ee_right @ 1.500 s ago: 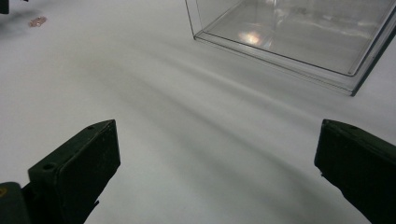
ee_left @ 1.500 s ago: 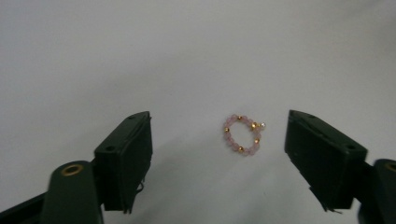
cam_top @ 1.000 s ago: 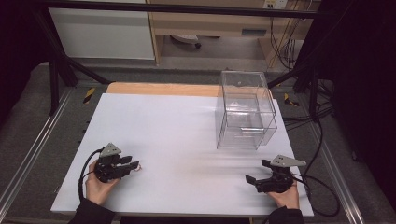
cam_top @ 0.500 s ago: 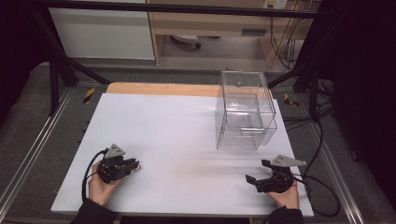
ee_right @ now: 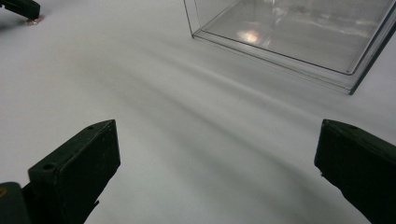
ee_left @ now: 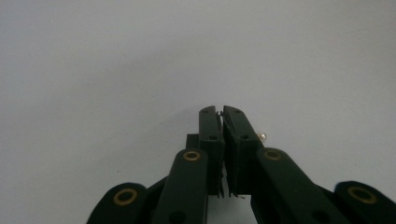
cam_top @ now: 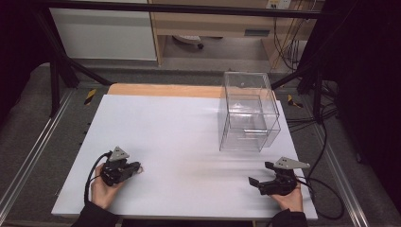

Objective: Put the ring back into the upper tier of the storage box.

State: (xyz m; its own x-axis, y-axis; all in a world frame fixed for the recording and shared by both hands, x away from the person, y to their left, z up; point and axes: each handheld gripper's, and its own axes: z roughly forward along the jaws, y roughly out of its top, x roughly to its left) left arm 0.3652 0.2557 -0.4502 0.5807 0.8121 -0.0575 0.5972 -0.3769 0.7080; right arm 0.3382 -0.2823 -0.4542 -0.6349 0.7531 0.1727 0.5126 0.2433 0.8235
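Observation:
My left gripper [cam_top: 136,167] rests at the near left of the white table top [cam_top: 179,127], held by a hand. In the left gripper view its jaws [ee_left: 221,112] are shut tight, tips low over the surface. A tiny shiny bead-like thing [ee_left: 263,136] peeks out beside one jaw; I cannot tell if it is gripped. The right gripper view shows a small pinkish speck [ee_right: 33,20] under that far gripper's tip. My right gripper [cam_top: 260,173] sits at the near right, open wide with nothing between its fingers [ee_right: 215,163]. A clear plastic box [cam_top: 248,111] stands beyond it.
The clear box [ee_right: 299,32] stands near the table's right edge, with a strip of bare wood [cam_top: 161,90] along the far edge. Cables [cam_top: 326,194] trail off the right side. Metal rails [cam_top: 28,156] run beside the table.
The left gripper has shifted a touch to the right near the table's front. The right gripper and the box have not moved.

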